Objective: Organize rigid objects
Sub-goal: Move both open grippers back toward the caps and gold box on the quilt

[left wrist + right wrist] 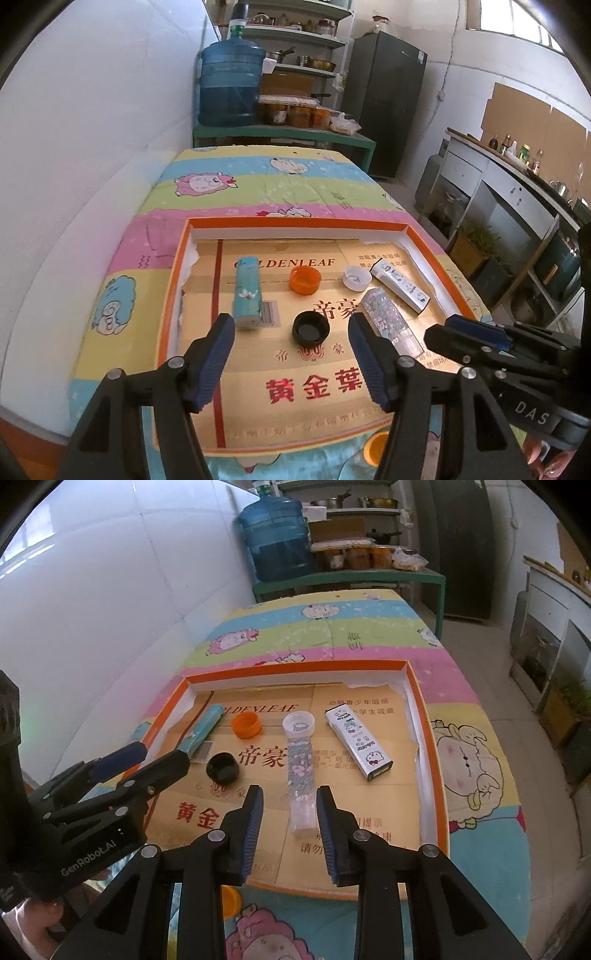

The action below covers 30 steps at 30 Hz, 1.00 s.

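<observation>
An orange-rimmed tray [295,221] [295,668] lined with cardboard lies on a cartoon cloth. In it are a teal box [247,291], an orange cap [304,280], a white cap [356,277], a white cartoon box [356,742], a black cap [311,328] and a long clear patterned box [303,775]. My left gripper [291,320] hangs wide open above the black cap and holds nothing. My right gripper [290,792] is open, its fingers astride the near end of the patterned box, which lies flat with a gap at the left pad.
Another orange cap [231,901] lies on the cloth just outside the tray's near edge. A white wall runs along the left. Behind the table stand a green bench with a blue water jug [231,85], shelves and a dark fridge [388,99]. A counter [517,192] lines the right.
</observation>
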Tool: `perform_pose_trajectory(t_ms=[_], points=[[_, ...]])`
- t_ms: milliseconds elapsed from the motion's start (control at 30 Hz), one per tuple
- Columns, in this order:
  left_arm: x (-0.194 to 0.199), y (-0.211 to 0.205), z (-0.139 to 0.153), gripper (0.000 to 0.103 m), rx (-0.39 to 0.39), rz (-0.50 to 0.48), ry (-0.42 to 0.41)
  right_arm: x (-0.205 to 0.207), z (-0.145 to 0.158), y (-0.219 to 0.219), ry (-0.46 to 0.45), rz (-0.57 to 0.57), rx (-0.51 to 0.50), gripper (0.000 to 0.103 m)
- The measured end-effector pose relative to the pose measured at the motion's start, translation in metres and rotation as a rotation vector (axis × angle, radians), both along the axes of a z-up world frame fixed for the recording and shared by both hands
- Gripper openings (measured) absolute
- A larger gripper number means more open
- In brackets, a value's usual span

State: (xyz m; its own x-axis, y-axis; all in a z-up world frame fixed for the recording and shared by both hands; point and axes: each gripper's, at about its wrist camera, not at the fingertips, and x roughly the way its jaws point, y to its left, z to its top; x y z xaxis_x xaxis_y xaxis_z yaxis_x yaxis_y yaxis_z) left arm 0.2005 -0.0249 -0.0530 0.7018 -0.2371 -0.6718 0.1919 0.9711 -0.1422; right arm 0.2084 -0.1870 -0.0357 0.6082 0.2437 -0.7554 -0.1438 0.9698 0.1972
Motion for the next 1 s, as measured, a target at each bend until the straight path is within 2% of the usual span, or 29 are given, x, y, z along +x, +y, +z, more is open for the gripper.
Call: perform_pose_trajectory(t_ms=[333,1000], points=[[-0.022,0.015,0.006,0.068,-0.005,0.022,-0.015,-0.023,0.012,0.001,-0.011,-0.012,-0.003,0.031],[-0.062,0.033,0.013,0.068,-0.005,0.047,-0.019,-0.065,0.026,0.012,-0.035,0.01,-0.011,0.031]])
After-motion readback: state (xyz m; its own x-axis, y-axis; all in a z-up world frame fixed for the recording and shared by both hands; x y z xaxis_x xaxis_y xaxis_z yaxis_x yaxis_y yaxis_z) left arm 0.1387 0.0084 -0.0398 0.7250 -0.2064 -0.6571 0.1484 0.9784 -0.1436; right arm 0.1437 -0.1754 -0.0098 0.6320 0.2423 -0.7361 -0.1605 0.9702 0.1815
